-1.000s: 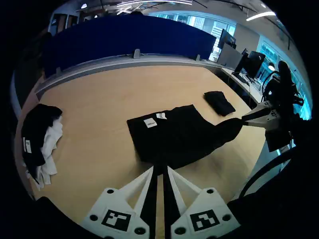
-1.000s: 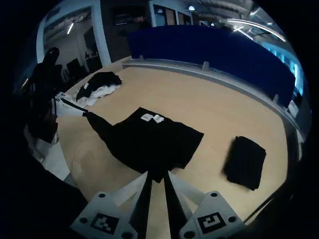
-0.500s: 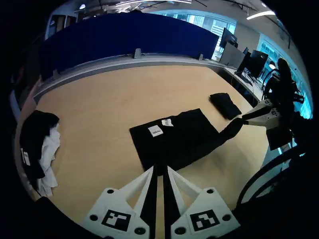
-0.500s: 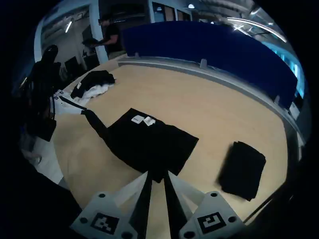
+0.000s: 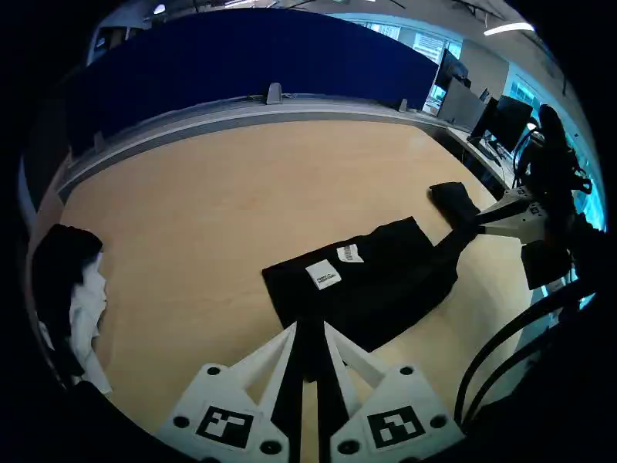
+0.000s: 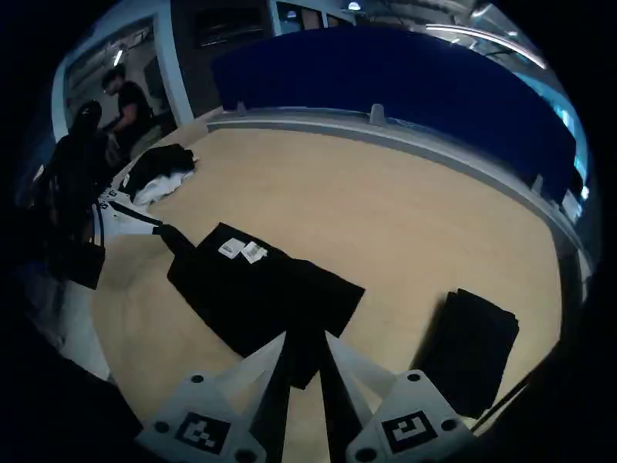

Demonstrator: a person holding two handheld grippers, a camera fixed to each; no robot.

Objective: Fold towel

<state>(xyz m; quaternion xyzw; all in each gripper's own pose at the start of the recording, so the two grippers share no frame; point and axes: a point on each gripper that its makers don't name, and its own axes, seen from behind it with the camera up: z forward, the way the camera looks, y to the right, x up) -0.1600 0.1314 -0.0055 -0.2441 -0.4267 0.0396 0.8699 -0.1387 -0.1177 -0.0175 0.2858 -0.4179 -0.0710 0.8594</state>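
Observation:
A black towel (image 5: 370,282) with two white labels (image 5: 324,274) lies spread on the wooden table (image 5: 216,201). My left gripper (image 5: 309,330) is shut on its near corner. The right gripper (image 5: 480,224) pinches the far right corner, beside a folded black towel (image 5: 455,202). In the right gripper view the same towel (image 6: 254,297) runs from my right gripper (image 6: 305,341), shut on its near corner, to the left gripper (image 6: 160,228) at the far left corner. The towel is pulled taut between the two and lies low on the table.
A folded black towel (image 6: 472,349) lies at the right. A heap of black and white cloths (image 5: 65,289) sits at the table's left end (image 6: 158,166). A blue partition (image 5: 247,62) lines the far edge. A person (image 6: 127,100) stands beyond the table.
Both grippers have kept hold of their corners and moved. The towel's raised corner came down, and the cloth now lies flatter and narrower, nearer the folded towel.

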